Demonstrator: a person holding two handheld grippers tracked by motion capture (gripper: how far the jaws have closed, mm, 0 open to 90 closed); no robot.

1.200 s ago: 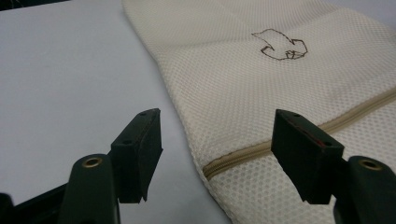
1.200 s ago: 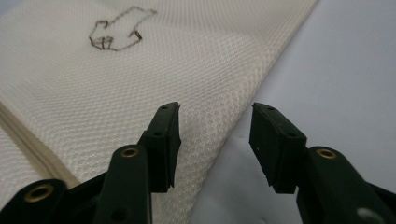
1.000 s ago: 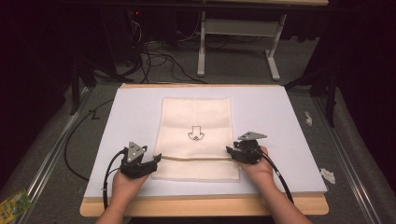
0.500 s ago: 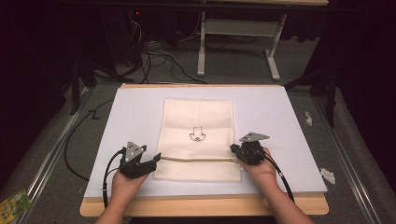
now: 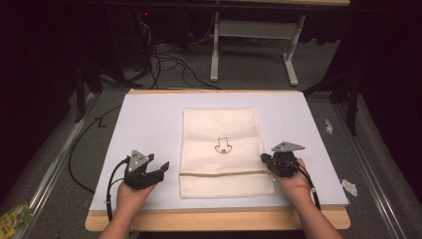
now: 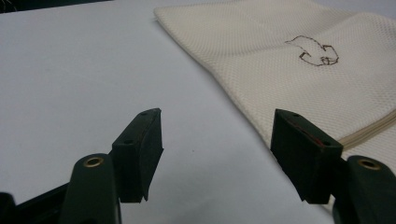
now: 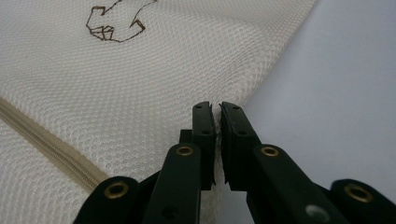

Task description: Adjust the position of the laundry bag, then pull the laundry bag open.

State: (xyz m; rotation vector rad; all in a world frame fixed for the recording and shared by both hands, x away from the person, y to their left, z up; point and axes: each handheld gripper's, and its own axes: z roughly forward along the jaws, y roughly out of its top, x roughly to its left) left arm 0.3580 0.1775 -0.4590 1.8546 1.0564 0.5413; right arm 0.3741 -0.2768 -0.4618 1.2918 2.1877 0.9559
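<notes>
R gripper (image 5: 266, 160): I'm pinching cream mesh zip bag (image 5: 221, 124) edge, fingers clamped.
L gripper (image 5: 161, 168): I'm holding fingers apart, just beside bag.

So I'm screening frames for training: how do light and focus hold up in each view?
High view: the white mat is evenly lit, surroundings nearly black, picture soft. Left gripper view: left gripper fairly sharp, the mesh bag softer farther off. Right gripper view: weave crisp near the right gripper, blurring nearest the lens.
</notes>
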